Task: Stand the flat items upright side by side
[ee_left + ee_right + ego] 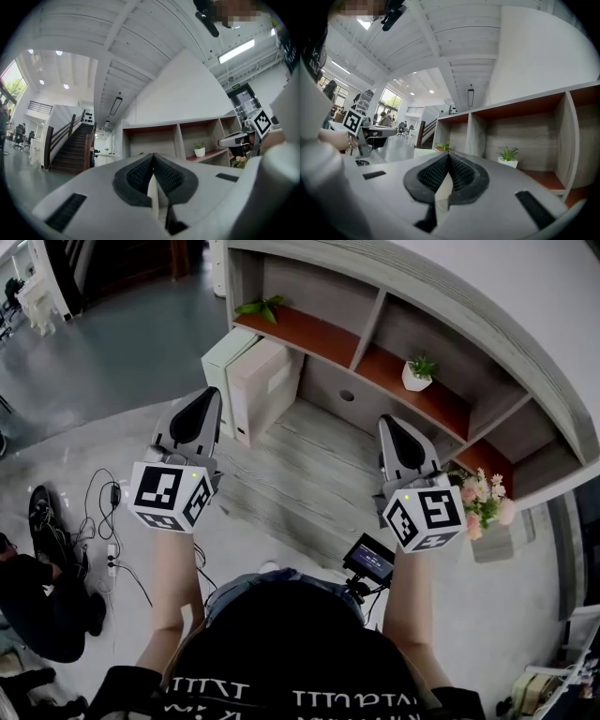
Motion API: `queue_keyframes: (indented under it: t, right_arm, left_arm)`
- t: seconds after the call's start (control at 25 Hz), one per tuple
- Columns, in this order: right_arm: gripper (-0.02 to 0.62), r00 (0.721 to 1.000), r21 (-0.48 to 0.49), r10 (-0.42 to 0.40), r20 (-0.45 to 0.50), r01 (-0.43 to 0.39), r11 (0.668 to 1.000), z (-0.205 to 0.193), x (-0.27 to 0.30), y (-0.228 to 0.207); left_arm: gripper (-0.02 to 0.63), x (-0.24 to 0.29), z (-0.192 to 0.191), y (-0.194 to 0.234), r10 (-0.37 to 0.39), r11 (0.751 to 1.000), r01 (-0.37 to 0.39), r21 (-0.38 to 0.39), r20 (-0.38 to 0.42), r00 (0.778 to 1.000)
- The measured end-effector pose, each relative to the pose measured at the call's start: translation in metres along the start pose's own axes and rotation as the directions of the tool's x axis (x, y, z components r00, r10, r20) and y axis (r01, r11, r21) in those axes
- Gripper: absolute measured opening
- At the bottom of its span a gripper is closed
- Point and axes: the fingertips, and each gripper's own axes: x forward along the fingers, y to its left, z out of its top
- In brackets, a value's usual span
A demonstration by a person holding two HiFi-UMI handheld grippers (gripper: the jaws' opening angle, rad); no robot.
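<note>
Left hand-held gripper [208,399] closed, potted plant [419,373], flowers [480,498]

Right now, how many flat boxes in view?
2: pale green flat box at the grey wooden desk's left end; beige flat box upright beside it. More may be hidden.

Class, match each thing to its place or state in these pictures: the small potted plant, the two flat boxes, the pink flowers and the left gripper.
Things:
1. potted plant
2. flat boxes
3. flowers
4. left gripper

Places or states:
A. jaws shut, nothing between them
B. upright side by side at the left end of the wooden surface
C. on the red-brown shelf
D. beside the right gripper in the head view

Pairs: 1-C, 2-B, 3-D, 4-A
</note>
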Motion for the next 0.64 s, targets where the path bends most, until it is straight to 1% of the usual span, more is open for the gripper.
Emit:
queue_keyframes:
  t: [0.24, 0.44, 0.64]
  right_arm:
    - [0.015, 1.000, -0.004, -0.002, -0.006, 0.002, 1.000, -0.0009, -0.0003, -0.0002]
    - [0.015, 1.000, -0.003, -0.013, -0.005, 0.013, 1.000, -0.0020, -0.0001, -0.0020]
    - [0.014, 1.000, -0.002, -0.016, -0.009, 0.016, 1.000, -0.0026, 0.0002, -0.0011]
  left_arm:
    - [0.012, 0.0018, -0.0003, 0.0036, 0.004, 1.000, -0.004, -0.014, 0.001, 1.000]
    - [0.012, 0.0046, -0.0009, 0.0027, 0.000, 1.000, 0.000, 0.004, 0.000, 1.000]
    - [0.012, 0.0052, -0.0019, 0.0024, -0.008, 1.000, 0.008, -0.004, -0.001, 1.000]
